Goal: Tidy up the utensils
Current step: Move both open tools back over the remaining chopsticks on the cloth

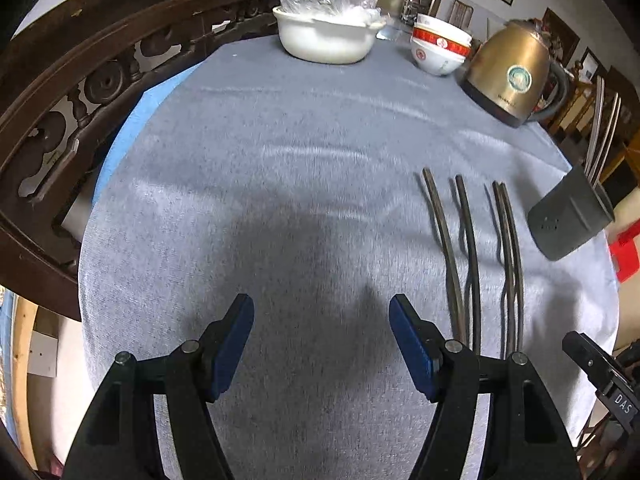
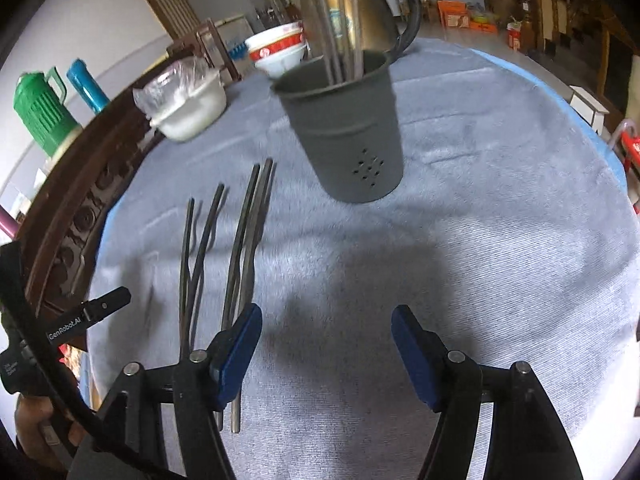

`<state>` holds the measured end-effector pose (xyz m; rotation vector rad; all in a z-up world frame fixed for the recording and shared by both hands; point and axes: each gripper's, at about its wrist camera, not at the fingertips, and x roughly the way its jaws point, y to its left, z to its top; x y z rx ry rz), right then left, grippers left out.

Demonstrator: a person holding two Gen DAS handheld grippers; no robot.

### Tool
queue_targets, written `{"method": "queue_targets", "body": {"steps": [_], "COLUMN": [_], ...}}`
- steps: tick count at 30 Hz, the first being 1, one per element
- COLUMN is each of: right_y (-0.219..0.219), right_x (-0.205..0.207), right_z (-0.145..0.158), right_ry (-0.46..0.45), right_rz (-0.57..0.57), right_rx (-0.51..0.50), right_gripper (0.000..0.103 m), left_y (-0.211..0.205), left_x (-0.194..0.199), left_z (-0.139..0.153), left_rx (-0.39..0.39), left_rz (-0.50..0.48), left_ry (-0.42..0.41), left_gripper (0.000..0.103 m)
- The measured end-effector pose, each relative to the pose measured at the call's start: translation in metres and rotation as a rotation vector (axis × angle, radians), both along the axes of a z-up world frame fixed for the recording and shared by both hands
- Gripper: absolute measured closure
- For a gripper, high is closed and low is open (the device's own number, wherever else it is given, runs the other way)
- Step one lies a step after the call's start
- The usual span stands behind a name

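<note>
My left gripper (image 1: 322, 346) hangs over bare grey cloth on the counter (image 1: 260, 200), jaws spread wide with nothing between the blue pads. My right gripper (image 2: 326, 354) is just as wide and just as empty, tilted down at the cloth. Four dark chopsticks (image 2: 224, 256) lie on the cloth side by side, their near ends running under my right gripper's left finger; from the left wrist camera they lie just to the right of that gripper. Beyond them stands the dark grey utensil holder (image 2: 348, 140), upright, with several pale chopsticks (image 2: 336, 32) already standing in it. Farther back sit a gold electric kettle (image 1: 516, 72), stacked red-and-white bowls (image 1: 440, 46) and a white pot (image 1: 326, 36) covered by a plastic bag.
</note>
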<state>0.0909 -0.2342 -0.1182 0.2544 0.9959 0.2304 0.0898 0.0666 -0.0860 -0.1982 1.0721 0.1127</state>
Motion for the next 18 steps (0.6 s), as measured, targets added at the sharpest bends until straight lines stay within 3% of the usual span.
{"method": "queue_targets", "body": {"steps": [9,18], "right_y": [0.009,0.017], "right_x": [0.002,0.005], "right_z": [-0.013,-0.014], "right_ry": [0.048,0.049], "right_rz": [0.012,0.026], "right_rx": [-0.044,-0.113], "right_gripper": [0.032,0.032], "left_y": [-0.003,-0.013], "left_x": [-0.003,-0.005], "left_z": [-0.015,-0.018], "left_rx": [0.016,0.086], "left_rz": [0.007,-0.018], "left_ry": [0.073,0.082], "left_gripper": [0.032,0.03]}}
